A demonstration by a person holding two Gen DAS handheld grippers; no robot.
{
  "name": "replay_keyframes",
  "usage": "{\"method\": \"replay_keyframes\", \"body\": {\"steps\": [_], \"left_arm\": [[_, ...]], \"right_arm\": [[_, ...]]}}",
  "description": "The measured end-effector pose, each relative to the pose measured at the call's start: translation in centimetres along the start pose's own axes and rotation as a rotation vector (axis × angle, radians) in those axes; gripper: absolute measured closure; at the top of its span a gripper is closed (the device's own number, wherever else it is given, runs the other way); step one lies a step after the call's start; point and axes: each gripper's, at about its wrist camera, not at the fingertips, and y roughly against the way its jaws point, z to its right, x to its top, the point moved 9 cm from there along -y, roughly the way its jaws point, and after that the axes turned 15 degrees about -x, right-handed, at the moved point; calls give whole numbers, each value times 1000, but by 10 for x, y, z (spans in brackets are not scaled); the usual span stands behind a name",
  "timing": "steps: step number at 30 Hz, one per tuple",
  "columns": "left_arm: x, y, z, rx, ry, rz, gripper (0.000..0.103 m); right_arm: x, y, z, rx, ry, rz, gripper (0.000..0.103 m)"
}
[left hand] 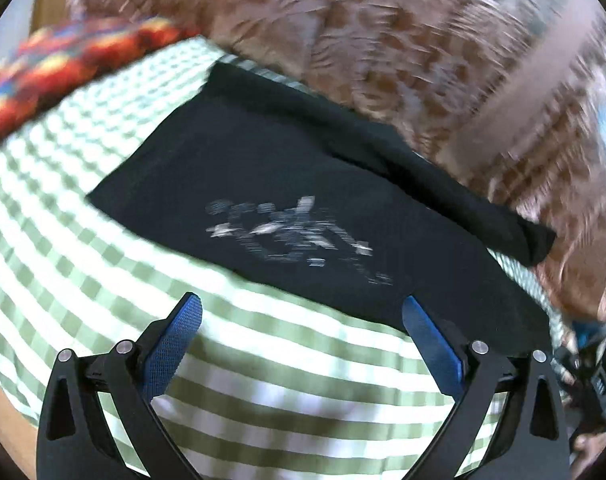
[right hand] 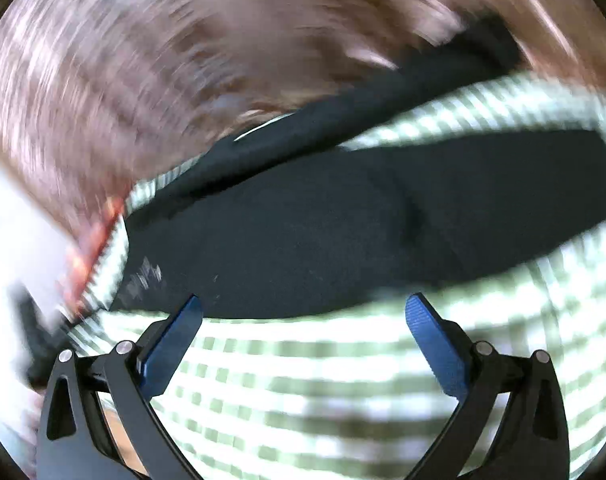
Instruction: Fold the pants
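Observation:
Dark navy pants (left hand: 287, 176) with a pale printed logo lie folded on a green-and-white checked cloth (left hand: 83, 168). My left gripper (left hand: 303, 308) hovers open just in front of their near edge, blue pads spread wide with nothing between them. In the right wrist view the same pants (right hand: 323, 236) stretch across the middle, one part trailing off toward the upper right. My right gripper (right hand: 303, 308) is open too, its fingertips level with the near hem and holding nothing. Both views are smeared by motion.
A brown patterned fabric (left hand: 383, 28) lies beyond the pants. A red, orange and blue patterned item (left hand: 63, 64) sits at the far left of the checked cloth. A hand with another gripper shows at the right edge (left hand: 583, 360).

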Motion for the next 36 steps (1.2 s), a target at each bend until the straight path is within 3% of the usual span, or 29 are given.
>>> {"method": "replay_keyframes", "body": {"steps": [3,6,9,11,13,15,17,19,21,24,33,36], "left_arm": [[9,5,-37,12,119,28,5],[19,6,-63,-2,228,62,14],[29,-3,-78,-5,266,76,25],[34,-12,-81,-13,276,76,28],[39,-21,-83,-6,269,84,39],[45,-29,-84,4,264,85,78],[49,-38,-87,-16,284,74,90],[50,-38,-87,-3,266,72,92],[52,-37,-85,11,243,65,93],[54,-24,-81,4,214,60,93],[45,26,-61,-11,143,42,93],[31,38,-65,28,115,15,93]], "right_arm": [[7,9,84,30,-255,-26,2],[13,18,143,17,-405,-5,5],[29,24,188,22,-541,32,15],[41,19,210,3,-596,48,17],[52,11,221,3,-630,55,17],[70,2,226,-5,-652,70,17],[84,-12,231,-14,-656,70,37],[94,-29,236,-51,-665,43,68],[98,-37,245,-76,-669,35,83],[99,-24,248,-107,-631,57,95],[70,43,241,-235,-464,93,97],[55,50,244,-261,-456,67,97]]}}
